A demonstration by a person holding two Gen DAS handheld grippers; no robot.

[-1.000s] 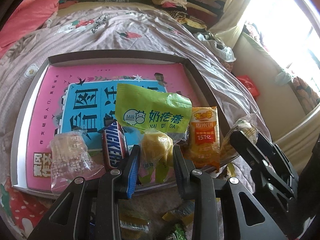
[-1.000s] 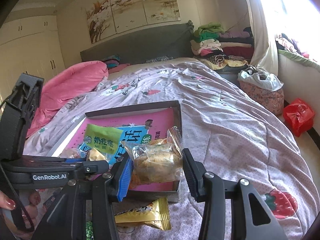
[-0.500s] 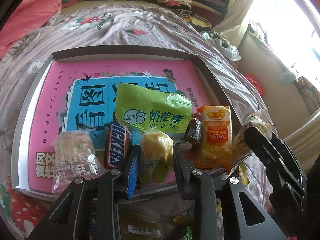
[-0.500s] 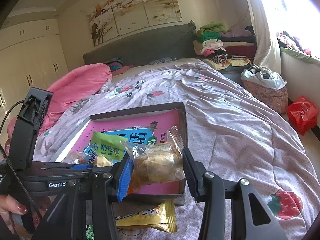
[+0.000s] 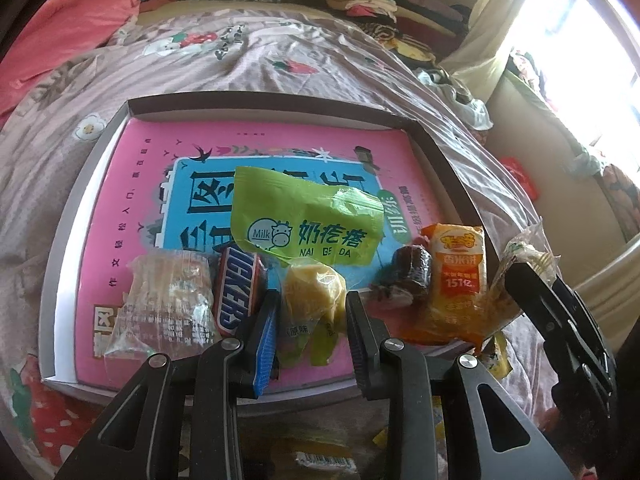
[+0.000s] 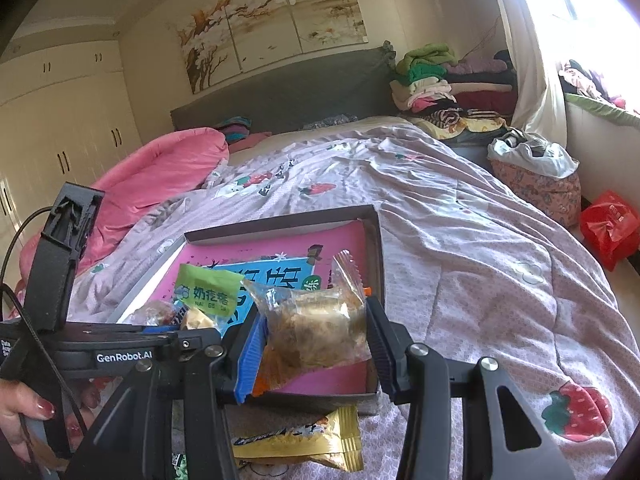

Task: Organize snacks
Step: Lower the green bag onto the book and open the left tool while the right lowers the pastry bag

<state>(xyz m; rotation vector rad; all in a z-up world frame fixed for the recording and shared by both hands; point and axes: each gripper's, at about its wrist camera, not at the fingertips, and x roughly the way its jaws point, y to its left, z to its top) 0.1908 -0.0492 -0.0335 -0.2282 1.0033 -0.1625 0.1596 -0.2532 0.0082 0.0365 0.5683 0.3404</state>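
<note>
Gold snack packet (image 6: 304, 440) half hidden behind right tool (image 6: 316, 344)

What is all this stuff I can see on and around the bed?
box: 1, grey, shallow, on the bedspread
book: 1, pink and blue cover, flat inside the box
green packet: 1, on the book
chocolate bar: 1, brown, on the book
clear wrapped cake: 1, pale, left of the chocolate bar
dark roll: 1, right of the green packet
orange packet: 1, by the box's right edge
gold packet: 1, on the bedspread in front of the box
bedspread: 1, lilac with strawberries
folded clothes: 1 pile, mixed colours, by the headboard
red bag: 1, on the floor
left tool: black, closed on a yellow snack
right tool: black, closed on a brown pastry
</note>
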